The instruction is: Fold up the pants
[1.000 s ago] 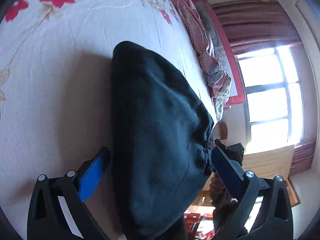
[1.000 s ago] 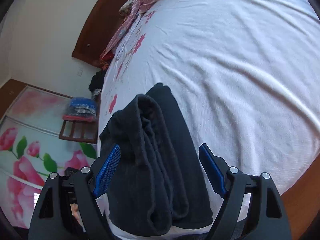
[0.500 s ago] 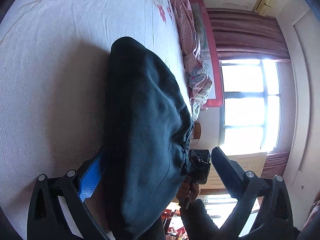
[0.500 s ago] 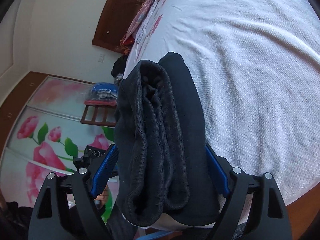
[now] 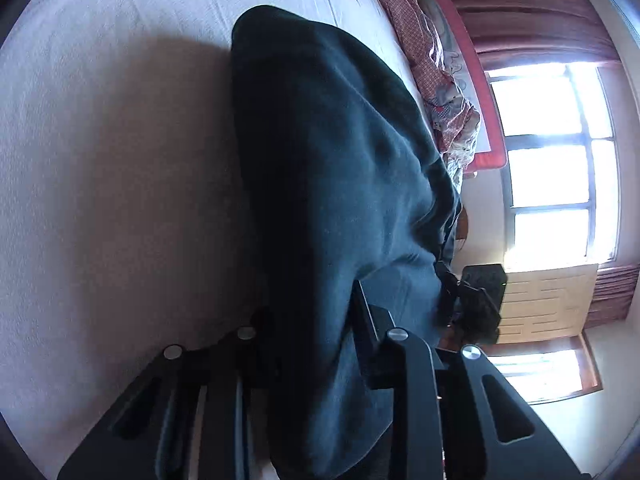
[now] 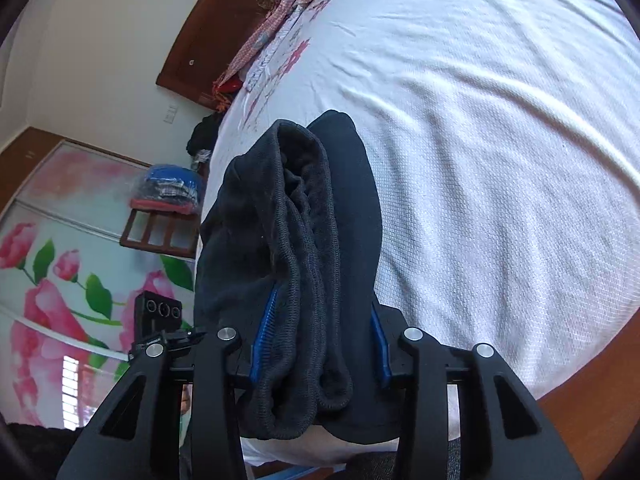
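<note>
The folded black pants (image 5: pixel 340 184) lie on the white bedspread at the bed's near edge. In the left wrist view my left gripper (image 5: pixel 312 320) is shut on one end of the stack, its fingers mostly buried in cloth. In the right wrist view the pants (image 6: pixel 292 240) show their ribbed waistband layers, and my right gripper (image 6: pixel 320 344) is shut on that end, blue pads pressed against both sides. The other gripper shows past the pants in each view.
The white bedspread (image 6: pixel 500 160) with red flowers stretches away. A crumpled red patterned blanket (image 5: pixel 436 60) lies at the far end by the wooden headboard (image 6: pixel 208 32). A bright window (image 5: pixel 556 160), a flowered wardrobe (image 6: pixel 52 272) and a wooden rack (image 6: pixel 160 228) with bagged clothes stand beyond the bed.
Both grippers went from wide open around the pants' ends to shut on them. They moved in closer over the stack.
</note>
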Demonstrator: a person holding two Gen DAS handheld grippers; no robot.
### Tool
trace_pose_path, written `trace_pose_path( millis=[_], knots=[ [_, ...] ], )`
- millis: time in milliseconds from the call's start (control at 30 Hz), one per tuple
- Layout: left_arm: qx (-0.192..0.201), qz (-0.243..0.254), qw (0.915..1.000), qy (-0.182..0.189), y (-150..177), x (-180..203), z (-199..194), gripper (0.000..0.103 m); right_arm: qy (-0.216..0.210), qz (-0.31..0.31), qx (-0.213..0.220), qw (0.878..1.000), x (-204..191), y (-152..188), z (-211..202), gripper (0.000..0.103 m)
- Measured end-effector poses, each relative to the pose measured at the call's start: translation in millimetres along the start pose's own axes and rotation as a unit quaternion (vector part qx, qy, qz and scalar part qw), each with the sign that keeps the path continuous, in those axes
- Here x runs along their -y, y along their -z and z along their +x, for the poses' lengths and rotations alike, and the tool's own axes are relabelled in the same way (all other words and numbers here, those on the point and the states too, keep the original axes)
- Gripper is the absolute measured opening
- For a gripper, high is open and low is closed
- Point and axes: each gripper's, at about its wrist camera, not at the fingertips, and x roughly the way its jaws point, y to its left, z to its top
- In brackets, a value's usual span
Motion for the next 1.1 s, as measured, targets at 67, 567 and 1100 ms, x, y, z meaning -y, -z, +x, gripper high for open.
trace_pose_path(
  millis=[67, 567, 1100],
  knots=[
    [0.009, 0.007, 0.9999, -0.009, 1, 11, -2, 0.023, 0.023, -0.012, 0.001, 1.0, -17, 0, -4, 0.038],
    [0.086, 0.087, 0.9919, 0.034, -48, 93, -94, 0.022, 0.024, -0.12, 0.016, 0.992, -141, -52, -1, 0.037],
    [0.094, 0.005, 0.9869, -0.131, -141, -70, -144, 0.041, 0.002, -0.013, -0.061, 0.998, -110, -98, 210, 0.059]
  ],
)
